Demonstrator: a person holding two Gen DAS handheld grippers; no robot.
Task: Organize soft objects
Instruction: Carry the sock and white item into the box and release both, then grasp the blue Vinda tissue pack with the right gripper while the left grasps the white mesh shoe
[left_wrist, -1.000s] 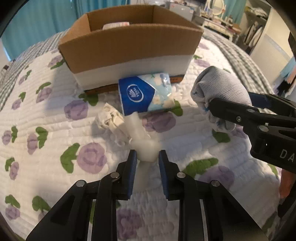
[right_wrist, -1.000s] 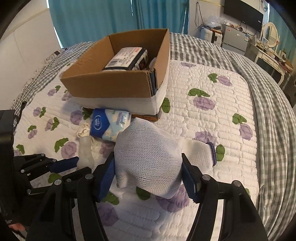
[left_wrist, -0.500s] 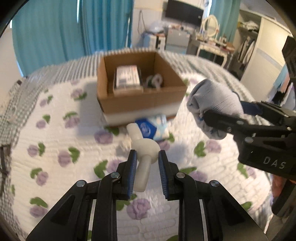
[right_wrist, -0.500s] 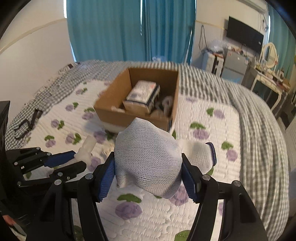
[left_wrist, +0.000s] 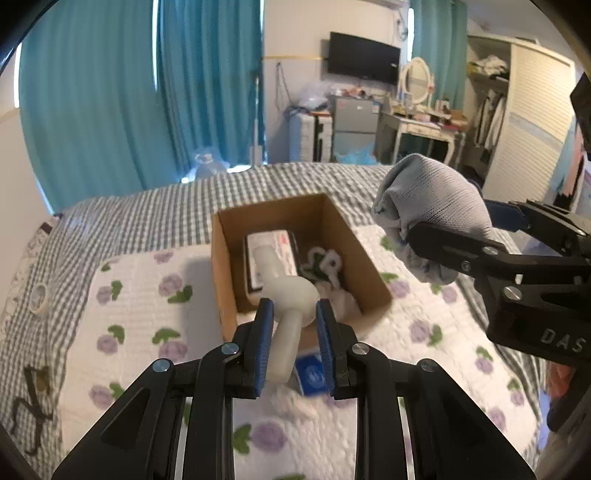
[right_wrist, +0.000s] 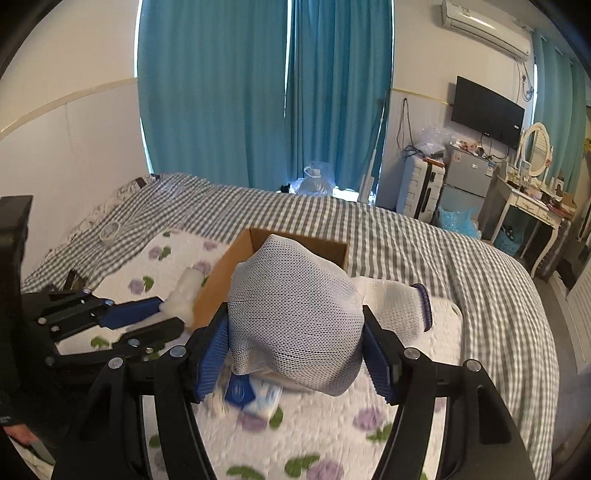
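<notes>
My left gripper (left_wrist: 293, 314) is shut on a soft white knobbed piece (left_wrist: 286, 295) and holds it in the air above the near edge of an open cardboard box (left_wrist: 373, 273). The box holds a flat packet (left_wrist: 271, 242) and a white-and-green soft thing (left_wrist: 325, 264). My right gripper (right_wrist: 295, 343) is shut on a balled white knit glove (right_wrist: 295, 306), held high just right of the box; it also shows in the left wrist view (left_wrist: 432, 218). A blue tissue pack (right_wrist: 255, 395) lies on the quilt in front of the box.
The box stands on a white quilt with purple flowers (left_wrist: 140, 306) over a grey checked bedspread (left_wrist: 147, 218). A tape roll (left_wrist: 38, 295) and black clips (left_wrist: 33, 398) lie at the left. Teal curtains, a fridge and a dresser stand behind the bed.
Both grippers have risen well above the bed with their loads. The left one lifted the white piece off the quilt, and the box interior now shows from above.
</notes>
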